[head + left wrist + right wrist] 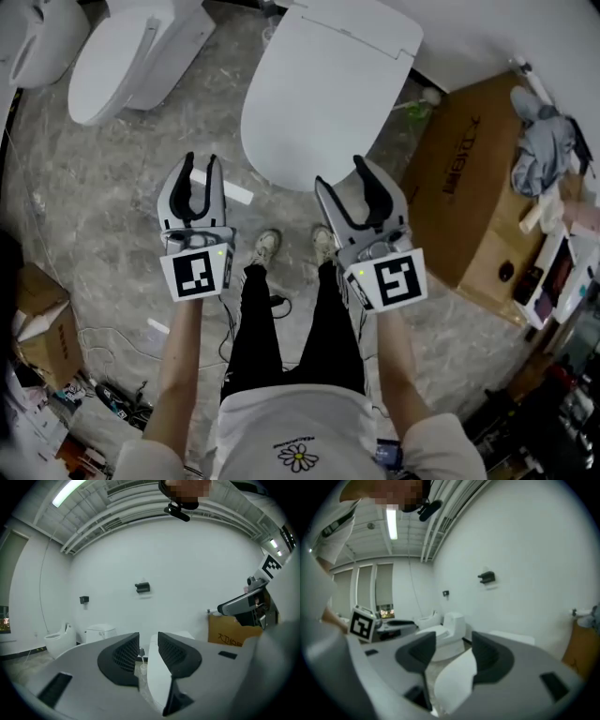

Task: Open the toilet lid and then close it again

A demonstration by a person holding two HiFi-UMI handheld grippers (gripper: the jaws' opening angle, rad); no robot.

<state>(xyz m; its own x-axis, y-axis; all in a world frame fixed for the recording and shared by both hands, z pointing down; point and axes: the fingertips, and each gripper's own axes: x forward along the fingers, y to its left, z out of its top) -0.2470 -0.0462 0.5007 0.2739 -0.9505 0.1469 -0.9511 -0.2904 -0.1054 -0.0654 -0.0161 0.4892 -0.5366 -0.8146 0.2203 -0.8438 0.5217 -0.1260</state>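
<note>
Floor [84, 216] of grey veined stone, white walls. Toilet lid [319, 94] lies shut just ahead of both grippers. I see the left gripper [202, 161] fingers slightly parted and the right gripper [339, 173] fingers spread wide, both released. Second toilet [122, 56] is cut off at the top edge; clutter at the right edge is unreadable.

Jaws of the right tool [453, 640] apart, white toilet lid [454, 681] low in the gap, a 2nd toilet [447, 626] beyond.
</note>
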